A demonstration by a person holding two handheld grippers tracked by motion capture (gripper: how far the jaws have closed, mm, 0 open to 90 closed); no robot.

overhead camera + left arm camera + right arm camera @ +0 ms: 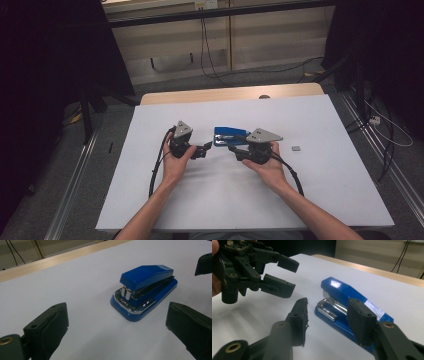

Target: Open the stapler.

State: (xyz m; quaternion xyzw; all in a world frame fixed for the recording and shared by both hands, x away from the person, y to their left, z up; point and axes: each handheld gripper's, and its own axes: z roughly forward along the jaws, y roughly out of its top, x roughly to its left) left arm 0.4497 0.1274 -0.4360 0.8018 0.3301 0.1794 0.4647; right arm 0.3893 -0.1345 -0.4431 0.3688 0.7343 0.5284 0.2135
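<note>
White tabletop (210,200) is carrying a blue stapler (226,136) near its middle, lying flat between both tongs. Right gripper (328,315) is straddling its rear end, jaws apart, not yet pinching; left gripper (117,327) is gaping wide, facing its nose. Nothing is blocking; a small grey block (296,148) is sitting well off.

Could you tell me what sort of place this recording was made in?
Probably a lab or recording room, not a home: a white-topped table stands on grey carpet between dark curtains, loose cables run along the back wall, and a blue stapler lies on the table.
</note>
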